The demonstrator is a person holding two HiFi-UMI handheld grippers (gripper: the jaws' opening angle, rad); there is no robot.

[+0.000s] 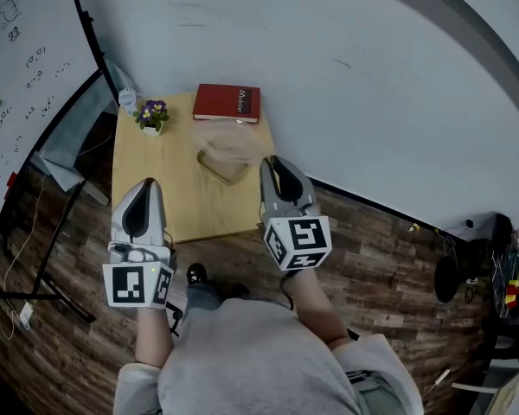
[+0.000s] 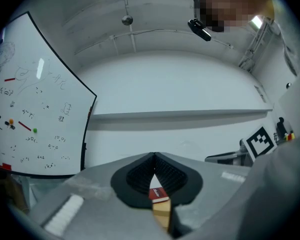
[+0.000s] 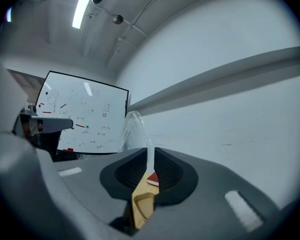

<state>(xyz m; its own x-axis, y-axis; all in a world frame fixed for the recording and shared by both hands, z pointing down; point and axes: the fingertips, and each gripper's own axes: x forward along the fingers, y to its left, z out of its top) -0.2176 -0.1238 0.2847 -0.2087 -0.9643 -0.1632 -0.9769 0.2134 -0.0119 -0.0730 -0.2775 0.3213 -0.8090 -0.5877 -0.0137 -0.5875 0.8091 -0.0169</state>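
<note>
Near the book's (image 1: 227, 102) left corner stood a flowerpot (image 1: 152, 116). Well in front of it, the left gripper (image 1: 145, 187) hung with its fingers pressed together on nothing. Just in front of the book hovered the clear plastic (image 1: 228, 145), its thin edge pinched by the right gripper (image 1: 273, 162). So slight a hold could let it slip free, and a wide swing might topple the flowerpot.

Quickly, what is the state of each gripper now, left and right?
Left gripper: closed, holding nothing.
Right gripper: closed on a thin clear plastic cover.
</note>
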